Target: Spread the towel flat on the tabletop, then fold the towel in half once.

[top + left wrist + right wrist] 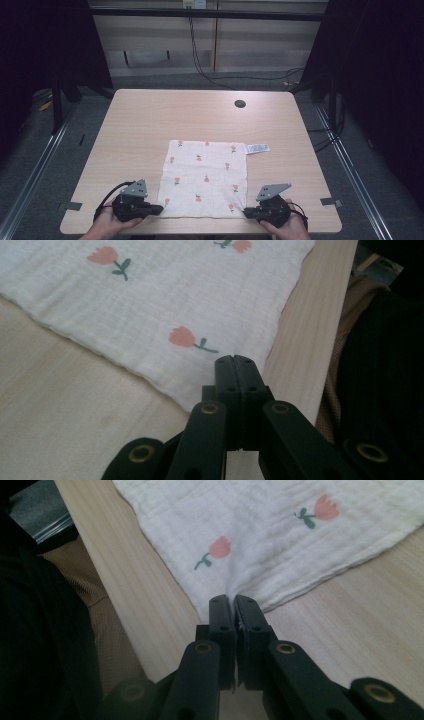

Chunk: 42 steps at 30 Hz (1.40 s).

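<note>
Both claws sit at the surface's (150,115) near edge: the left claw (159,208) clamped on the cloth's (205,177) near-left corner, the right claw (246,212) pinching its near-right corner, probably ready to lift and fold it away.

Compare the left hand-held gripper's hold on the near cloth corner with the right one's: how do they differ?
The left hand-held gripper has its jaws pressed flush together on the near left corner of the white flower-printed muslin cloth, which lies smooth around it. The right hand-held gripper shows a thin slit between its jaws at the near right corner, with the fabric puckered into them. Both are shut on the cloth, low over the pale wooden table.
</note>
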{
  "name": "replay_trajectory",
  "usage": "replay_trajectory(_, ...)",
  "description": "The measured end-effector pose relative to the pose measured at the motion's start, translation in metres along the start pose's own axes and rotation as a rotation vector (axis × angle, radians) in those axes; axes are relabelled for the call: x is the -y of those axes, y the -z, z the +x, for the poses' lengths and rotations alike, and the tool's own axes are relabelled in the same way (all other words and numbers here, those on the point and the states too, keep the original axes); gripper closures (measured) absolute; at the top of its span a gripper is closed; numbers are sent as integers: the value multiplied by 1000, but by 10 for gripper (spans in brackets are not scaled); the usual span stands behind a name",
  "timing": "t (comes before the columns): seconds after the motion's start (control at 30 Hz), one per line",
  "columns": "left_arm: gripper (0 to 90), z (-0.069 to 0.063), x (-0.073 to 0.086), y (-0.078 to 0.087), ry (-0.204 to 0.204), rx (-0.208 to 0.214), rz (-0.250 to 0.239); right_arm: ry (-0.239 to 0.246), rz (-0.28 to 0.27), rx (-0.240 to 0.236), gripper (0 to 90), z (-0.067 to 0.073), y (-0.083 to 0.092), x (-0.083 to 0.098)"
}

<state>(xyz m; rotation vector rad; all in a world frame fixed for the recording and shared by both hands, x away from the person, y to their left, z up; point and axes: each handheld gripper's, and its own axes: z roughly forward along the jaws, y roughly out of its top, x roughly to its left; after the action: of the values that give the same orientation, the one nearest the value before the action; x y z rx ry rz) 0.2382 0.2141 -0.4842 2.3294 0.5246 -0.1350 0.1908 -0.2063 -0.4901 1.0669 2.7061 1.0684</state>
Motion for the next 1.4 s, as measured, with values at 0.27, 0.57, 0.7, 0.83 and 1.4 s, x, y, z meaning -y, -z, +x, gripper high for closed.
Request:
replay_trajectory(0.27, 890, -8, 4, 2, 16, 38, -37, -11, 5, -5, 839, 9, 8, 12)
replay_trajectory(0.57, 646, 13, -6, 8, 92, -39, -142, -34, -125, 40, 594, -5, 19, -4)
replay_trajectory(0.7, 597, 26, -12, 9, 119, -68, -145, -50, -152, 70, 586, -19, 22, -15)
replay_trajectory(0.83, 588, 39, -18, 13, 134, -101, -158, -37, -189, 109, 587, -31, 24, -33)
replay_trajectory(1.4, 538, 92, -56, 10, 183, -200, -221, -89, -170, 221, 607, -114, -1, -97)
